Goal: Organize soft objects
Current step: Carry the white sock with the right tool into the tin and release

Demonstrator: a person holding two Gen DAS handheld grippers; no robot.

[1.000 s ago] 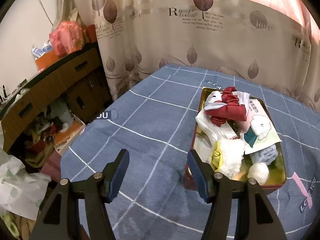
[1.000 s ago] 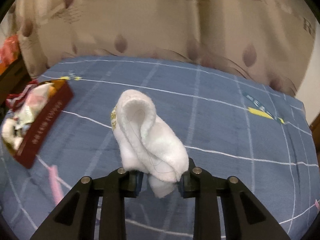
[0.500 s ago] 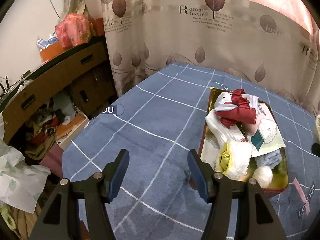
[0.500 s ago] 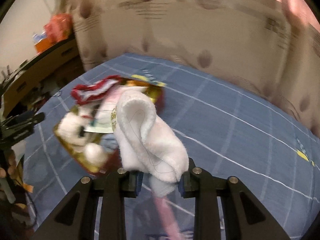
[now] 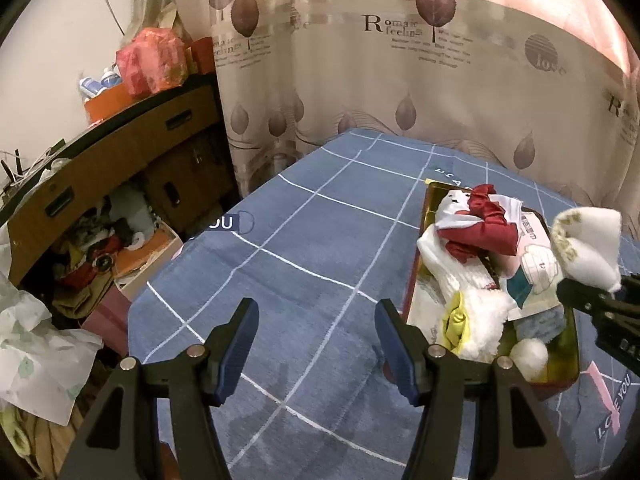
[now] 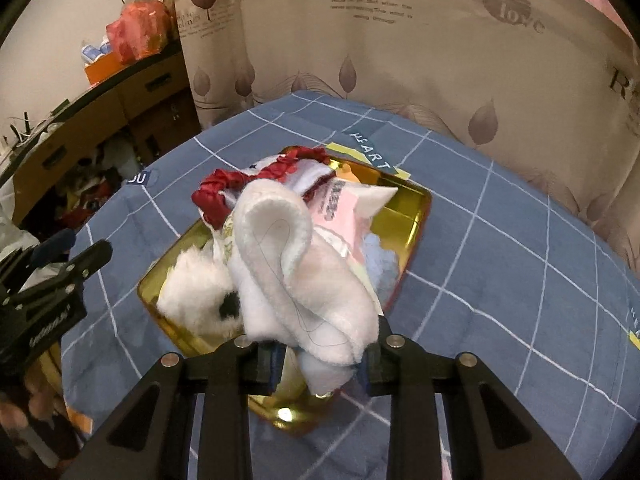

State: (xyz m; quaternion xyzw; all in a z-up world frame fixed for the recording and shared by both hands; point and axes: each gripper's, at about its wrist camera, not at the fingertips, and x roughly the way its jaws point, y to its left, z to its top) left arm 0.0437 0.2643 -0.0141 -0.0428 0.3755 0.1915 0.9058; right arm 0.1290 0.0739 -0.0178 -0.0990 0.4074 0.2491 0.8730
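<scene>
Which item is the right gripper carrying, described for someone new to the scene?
On the blue checked bedspread lies a gold tin heaped with soft things. Above it, the right gripper pinches a white fleecy sock, the only item held off the pile.

Right hand-held gripper (image 6: 320,364) clamps white fleece cloth (image 6: 296,280) above gold tin (image 6: 416,216) full of soft items.
</scene>
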